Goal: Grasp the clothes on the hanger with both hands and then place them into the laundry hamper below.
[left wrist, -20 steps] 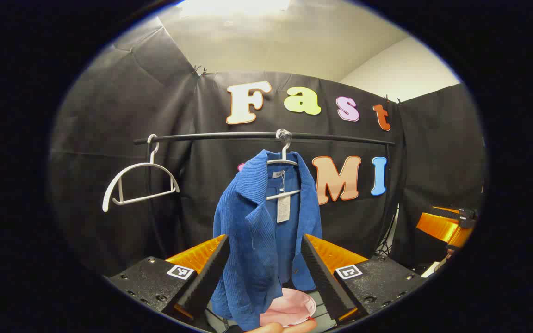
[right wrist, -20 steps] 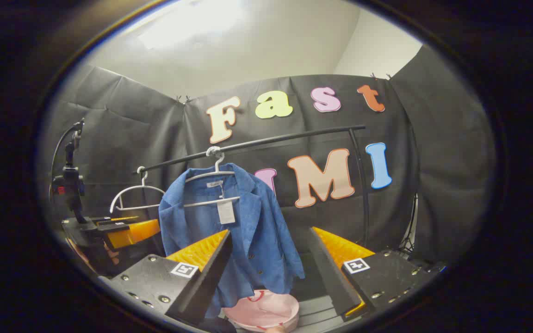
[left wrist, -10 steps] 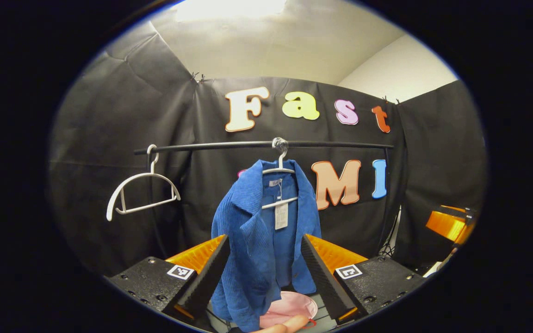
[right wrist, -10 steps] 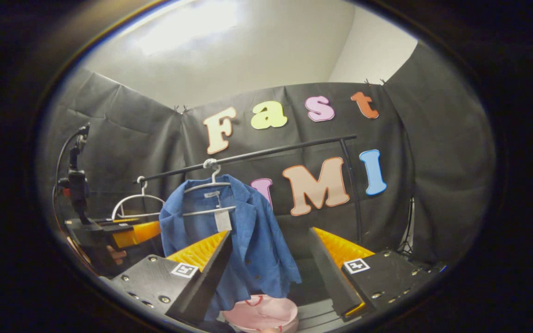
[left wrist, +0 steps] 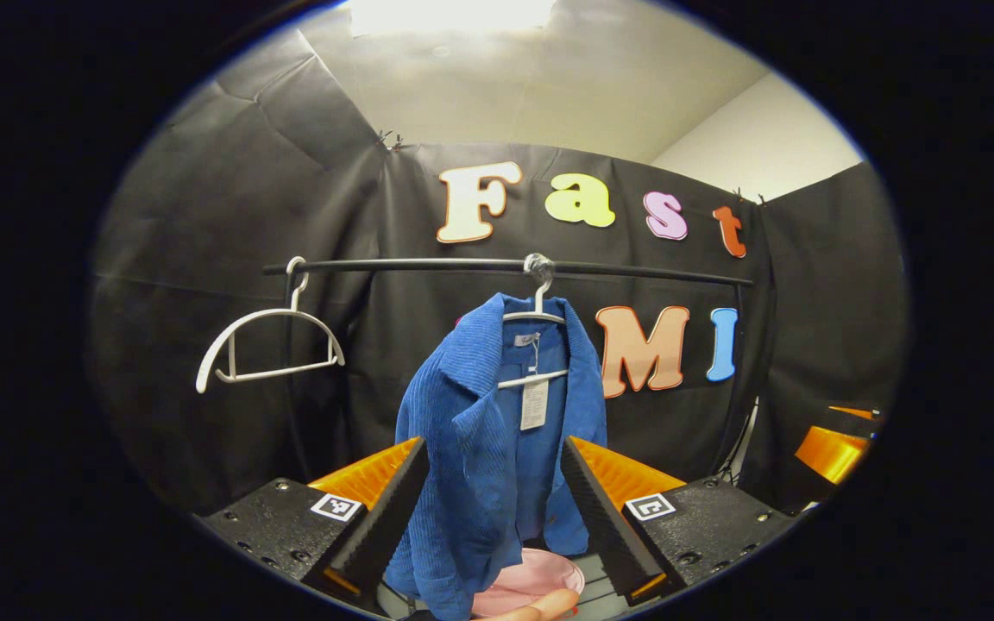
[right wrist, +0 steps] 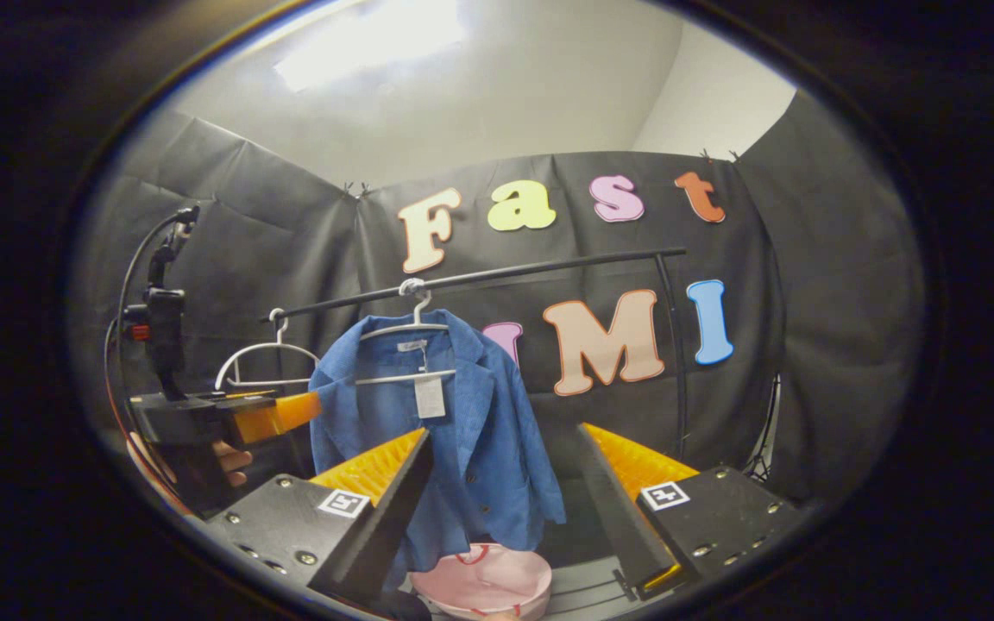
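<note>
One blue jacket [left wrist: 497,431] hangs on a white hanger [left wrist: 537,341] from the black rail [left wrist: 506,266]. Below the jacket sits one pink hamper [right wrist: 484,582]. A second white hanger [left wrist: 268,349], bare, hangs farther along the rail. My left hand-held gripper [left wrist: 490,509] is spread wide with the jacket seen between its fingers, gripping nothing. My right hand-held gripper [right wrist: 506,509] is also wide apart and holds nothing, short of the jacket.

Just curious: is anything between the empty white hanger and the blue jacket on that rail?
Bare black rail between white plastic hanger and blue corduroy jacket, in left gripper view.
</note>
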Motion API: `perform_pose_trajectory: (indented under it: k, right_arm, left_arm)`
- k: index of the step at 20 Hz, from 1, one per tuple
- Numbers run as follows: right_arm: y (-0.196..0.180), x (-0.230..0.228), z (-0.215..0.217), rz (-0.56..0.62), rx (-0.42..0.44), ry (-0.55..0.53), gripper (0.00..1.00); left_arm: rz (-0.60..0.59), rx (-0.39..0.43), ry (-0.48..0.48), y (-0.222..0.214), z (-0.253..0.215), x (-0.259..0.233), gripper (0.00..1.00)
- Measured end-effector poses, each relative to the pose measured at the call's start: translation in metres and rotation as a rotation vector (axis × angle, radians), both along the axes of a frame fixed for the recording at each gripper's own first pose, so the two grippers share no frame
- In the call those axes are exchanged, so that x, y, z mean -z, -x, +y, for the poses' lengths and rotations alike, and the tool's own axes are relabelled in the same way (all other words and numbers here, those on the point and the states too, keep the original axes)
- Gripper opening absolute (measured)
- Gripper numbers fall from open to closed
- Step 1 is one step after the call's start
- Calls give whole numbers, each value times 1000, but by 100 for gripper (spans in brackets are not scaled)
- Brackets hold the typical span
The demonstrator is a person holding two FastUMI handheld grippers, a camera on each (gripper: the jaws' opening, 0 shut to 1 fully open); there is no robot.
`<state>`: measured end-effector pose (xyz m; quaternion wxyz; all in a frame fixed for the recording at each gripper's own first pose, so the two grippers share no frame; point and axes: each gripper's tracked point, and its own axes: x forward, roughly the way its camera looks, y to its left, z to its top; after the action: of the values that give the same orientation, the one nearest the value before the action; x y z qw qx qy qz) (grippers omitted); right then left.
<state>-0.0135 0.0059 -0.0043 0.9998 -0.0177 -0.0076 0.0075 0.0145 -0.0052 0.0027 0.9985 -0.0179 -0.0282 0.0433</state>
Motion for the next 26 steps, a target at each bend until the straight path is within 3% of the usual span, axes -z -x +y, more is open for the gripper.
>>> perform_pose_trajectory:
  k: [3,4,12,14,15,17,18,19,21,22,26]
  right_arm:
    - [-3,1,2,-34,-5,44,98]
    - [-6,3,-1,-46,4,70,98]
    - [-42,69,-3,12,20,184,98]
    - [-54,79,-3,18,18,172,100]
    - [-61,83,-4,24,16,161,96]
    - [-73,92,-3,37,6,141,93]
    - [-79,98,-4,48,1,134,100]
    - [-85,102,-6,60,6,130,96]
    - [-98,110,-8,85,15,118,100]
    - [-105,113,-6,97,10,107,96]
    - [-141,125,10,128,-25,29,100]
  left_arm:
    - [4,-37,-2,-15,-2,12,95]
    - [-1,-48,-10,-21,-3,14,92]
    - [-24,-142,-56,-80,3,42,92]
    - [3,-175,-38,-98,16,55,93]
    - [47,-186,-12,-105,22,71,87]
    - [92,-198,36,-113,30,91,87]
    - [78,-179,45,-118,30,92,86]
    - [42,-140,49,-124,25,85,86]
    - [-58,-7,43,-137,15,70,67]
    - [-48,-11,50,-135,25,77,57]
    - [69,-25,124,-148,51,120,7]
